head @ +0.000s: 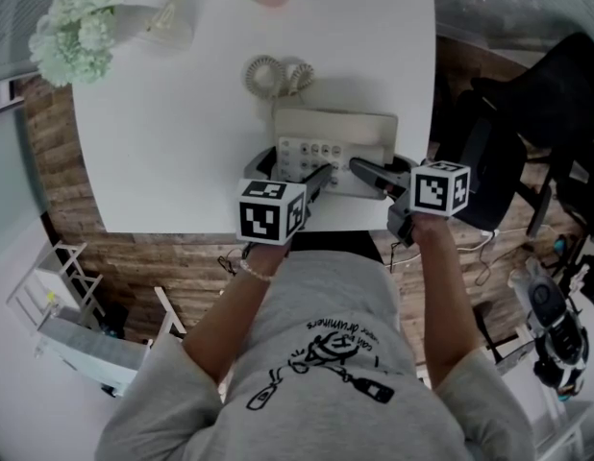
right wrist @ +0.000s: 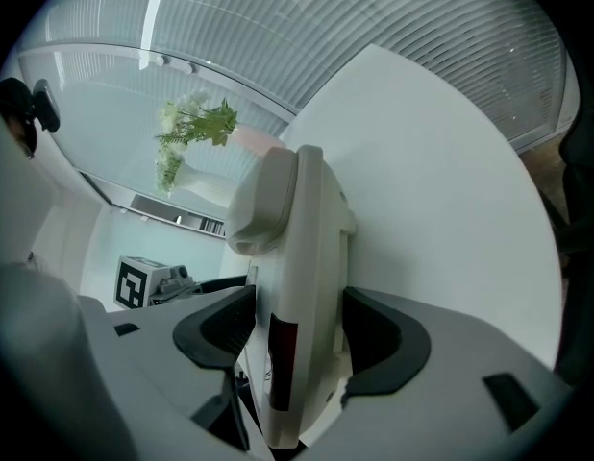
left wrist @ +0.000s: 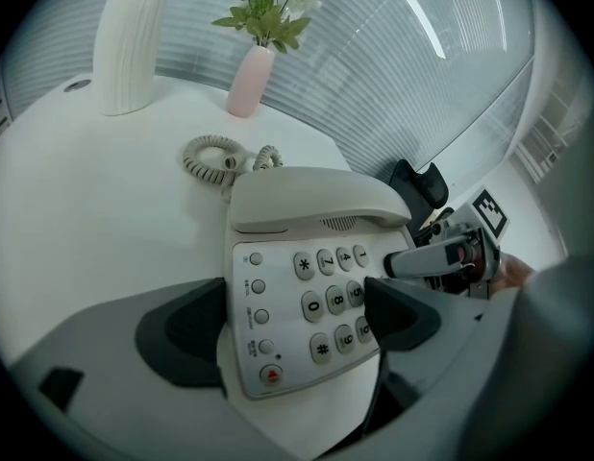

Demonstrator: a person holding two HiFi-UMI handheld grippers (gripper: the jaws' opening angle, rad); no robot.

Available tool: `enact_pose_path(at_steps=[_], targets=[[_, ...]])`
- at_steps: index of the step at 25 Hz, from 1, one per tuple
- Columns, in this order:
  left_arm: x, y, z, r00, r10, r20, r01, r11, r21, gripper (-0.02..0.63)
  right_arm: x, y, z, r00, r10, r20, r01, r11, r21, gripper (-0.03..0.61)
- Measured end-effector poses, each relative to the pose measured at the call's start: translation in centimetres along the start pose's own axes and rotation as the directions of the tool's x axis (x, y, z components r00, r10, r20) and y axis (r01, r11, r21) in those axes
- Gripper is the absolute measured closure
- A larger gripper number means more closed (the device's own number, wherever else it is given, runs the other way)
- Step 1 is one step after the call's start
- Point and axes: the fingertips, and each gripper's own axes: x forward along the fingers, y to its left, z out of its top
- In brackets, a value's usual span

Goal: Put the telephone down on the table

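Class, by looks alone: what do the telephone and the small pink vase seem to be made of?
Telephone: probably moulded plastic, cream, smooth with a soft sheen and rounded edges. Pink vase: possibly ceramic, matte with no glare, but that is uncertain.

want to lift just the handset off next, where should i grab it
Probably the handset at its middle, from above, closing across its narrow width: it lies flat along the far edge of the telephone, with the coiled cord beyond its left end.
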Motion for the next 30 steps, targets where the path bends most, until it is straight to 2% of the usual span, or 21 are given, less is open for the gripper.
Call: enact_pose_path(at_steps=[7, 15, 22, 27, 30], targets=[[0.1, 0.1, -0.1, 1.0, -0.003, -0.011, 0.003, 1.0, 0.005, 0.161, 0.3, 0.0, 0.0, 0.999, -0.033, -0.004, 0.033, 0.999, -0.01, 0.283], [0.2, 0.2, -0.1, 1.0, 0.002, -0.017, -0.001, 1.0, 0.028, 0.163, 0.1, -0.2, 0.0, 0.99, -0.136, -0.025, 0.134, 0.989, -0.06, 0.275], [-0.6, 0.6, 0.3, 1.0, 0.027, -0.008, -0.026, 0.996, 0.081, 0.164, -0.7, -0.4, 0.1, 0.973, -0.23, 0.004, 0.229, 0.969, -0.093, 0.275], [-2.8, -0.3, 1.7, 0.996, -0.041, 0.073, 0.035, 0.996, 0.085, 0.191, -2.8, -0.2, 0.4, 0.951, -0.3, 0.082, 0.309, 0.937, -0.163, 0.276], [-4.6, -1.1, 2.9, 0.988, -0.078, 0.133, 0.062, 0.991, 0.118, 0.216, -4.6, 0.8, 1.3, 0.929, -0.337, 0.152, 0.366, 0.896, -0.252, 0.278]])
